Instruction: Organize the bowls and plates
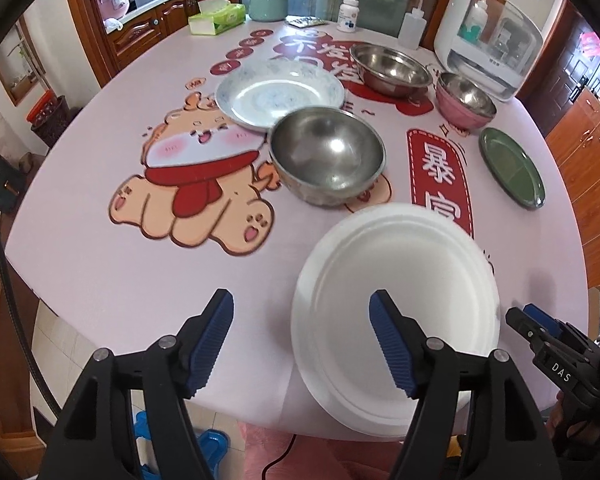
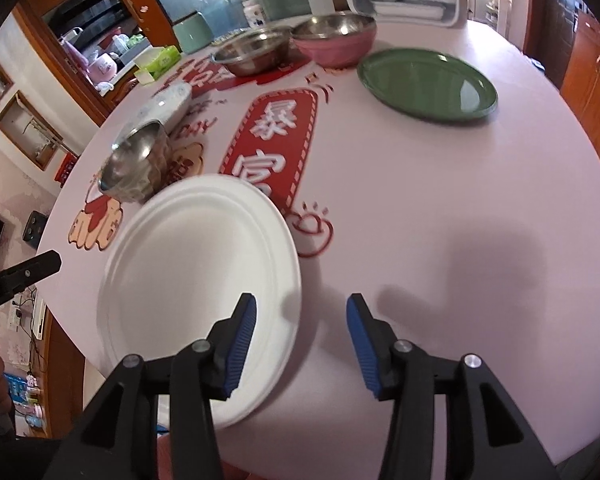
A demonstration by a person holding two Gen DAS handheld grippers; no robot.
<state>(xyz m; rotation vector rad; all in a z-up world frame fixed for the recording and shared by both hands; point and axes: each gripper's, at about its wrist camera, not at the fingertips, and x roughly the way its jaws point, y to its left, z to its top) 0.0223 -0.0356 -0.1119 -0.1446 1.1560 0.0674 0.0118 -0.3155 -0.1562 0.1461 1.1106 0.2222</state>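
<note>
A white paper plate (image 1: 396,272) (image 2: 196,264) lies flat near the table's front edge. My left gripper (image 1: 302,304) hangs open above its left rim, with no pad touching it. My right gripper (image 2: 300,304) stands open over the plate's right rim, also clear of it. Behind the plate sits a steel bowl (image 1: 326,156) (image 2: 136,164). Further back are a patterned plate (image 1: 280,92), a wide steel bowl (image 1: 390,68) and a pink bowl (image 1: 464,100). A green plate (image 1: 512,168) (image 2: 426,84) lies at the right.
Along the back edge of the pink printed tablecloth (image 1: 100,152) stand a tissue box (image 1: 216,18), a teal jar (image 1: 268,0), a pill bottle (image 1: 348,14), a squeeze bottle (image 1: 412,26) and a white appliance (image 1: 488,40). Wooden cabinets flank the table.
</note>
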